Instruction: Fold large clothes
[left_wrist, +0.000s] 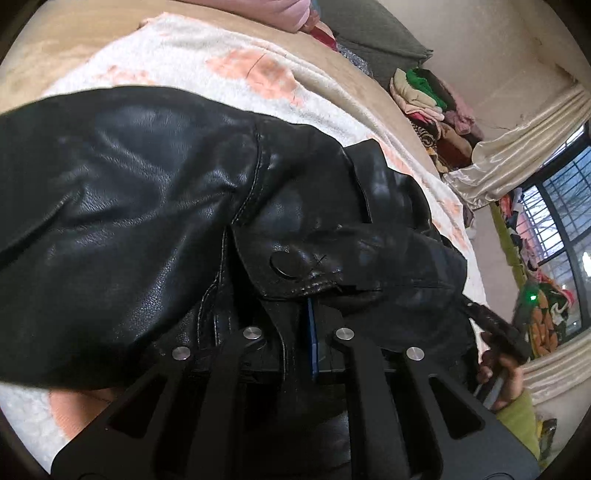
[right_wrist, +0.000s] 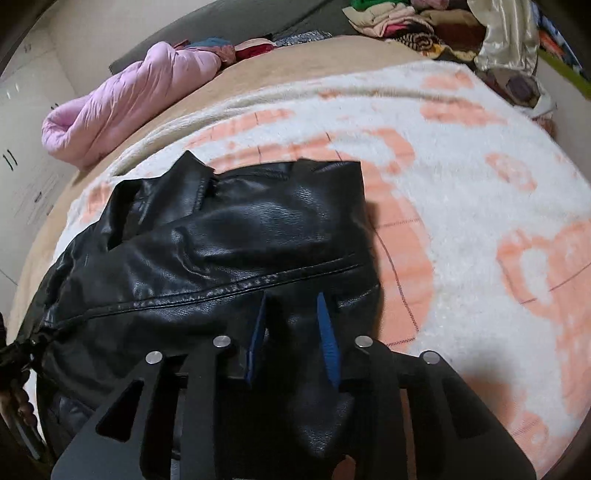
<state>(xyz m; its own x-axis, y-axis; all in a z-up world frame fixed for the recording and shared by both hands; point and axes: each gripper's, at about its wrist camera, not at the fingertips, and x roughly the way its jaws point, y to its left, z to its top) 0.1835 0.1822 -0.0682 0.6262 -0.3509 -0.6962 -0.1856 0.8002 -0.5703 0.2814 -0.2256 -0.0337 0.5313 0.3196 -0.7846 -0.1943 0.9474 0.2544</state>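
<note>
While the left gripper (left_wrist: 295, 314) pinched the leather jacket (left_wrist: 129, 206), the right gripper (right_wrist: 293, 325), half-closed around a fold, risked slipping off slick leather.

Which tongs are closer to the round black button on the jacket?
Left. The left tongs grip the jacket just below the button; the right tongs straddle another fold, no button in sight.
</note>
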